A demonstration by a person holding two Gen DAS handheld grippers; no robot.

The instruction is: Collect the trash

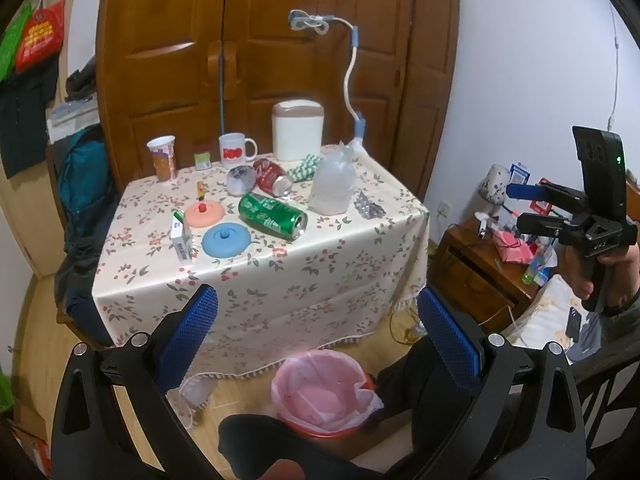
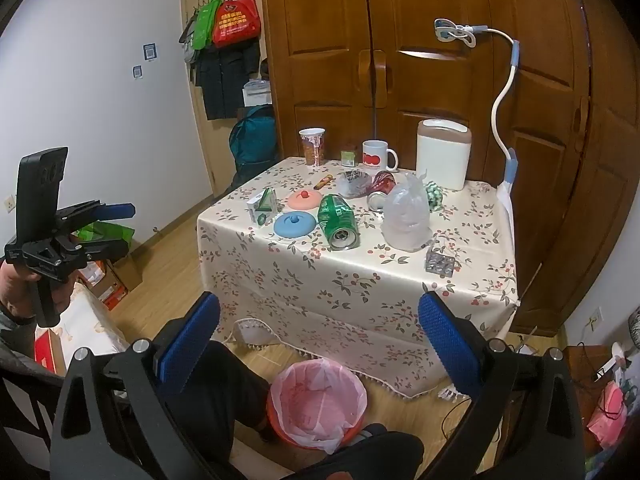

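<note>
Nothing is collected yet: the pink-lined waste bin (image 1: 320,392) looks empty. Behind it on the worktop (image 1: 320,264), the green can (image 1: 273,216) lies on its side, long axis slanting, mouth toward the bin. Left tongs (image 1: 316,340) and right tongs (image 2: 320,336) both gape, empty.

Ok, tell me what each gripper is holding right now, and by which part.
Nothing is held. The left gripper and right gripper both stand wide open and empty, short of the table.
</note>
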